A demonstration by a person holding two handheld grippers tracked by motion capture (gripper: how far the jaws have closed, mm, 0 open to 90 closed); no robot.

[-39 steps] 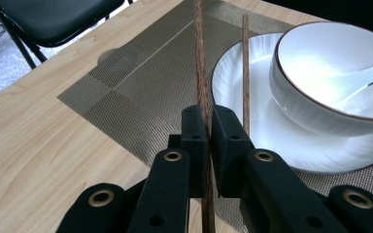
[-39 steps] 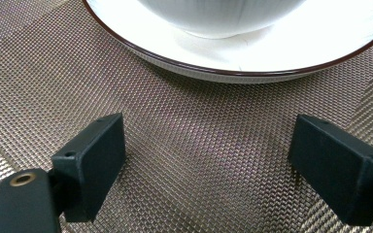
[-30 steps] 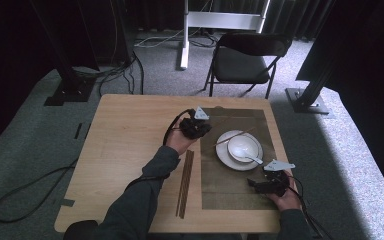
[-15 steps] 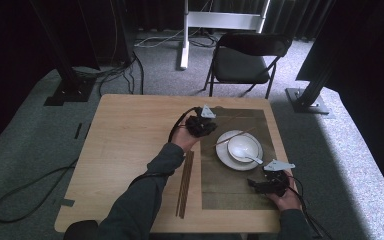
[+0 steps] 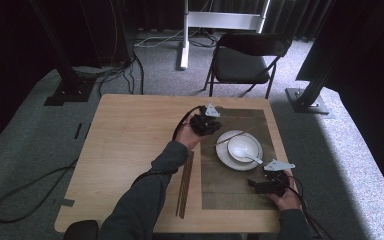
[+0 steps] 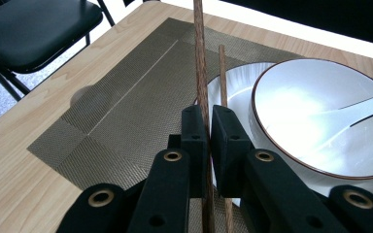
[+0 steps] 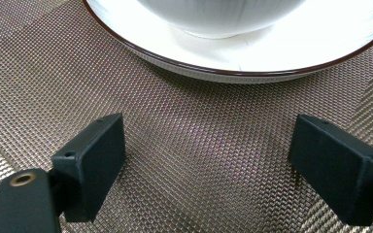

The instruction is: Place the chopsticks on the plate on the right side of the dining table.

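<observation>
Chopsticks lie in a pair on the bare table at the left, not yet picked up. Farther right, our left gripper is clamped on another pair, held over the mat by the plate, so we judge placing half done. One bowl, one spoon. Our right gripper rests on the mat, jaws spread, holding nothing.

Overhead camera faces forward-down on the table; both claw cameras closely share the plate.
</observation>
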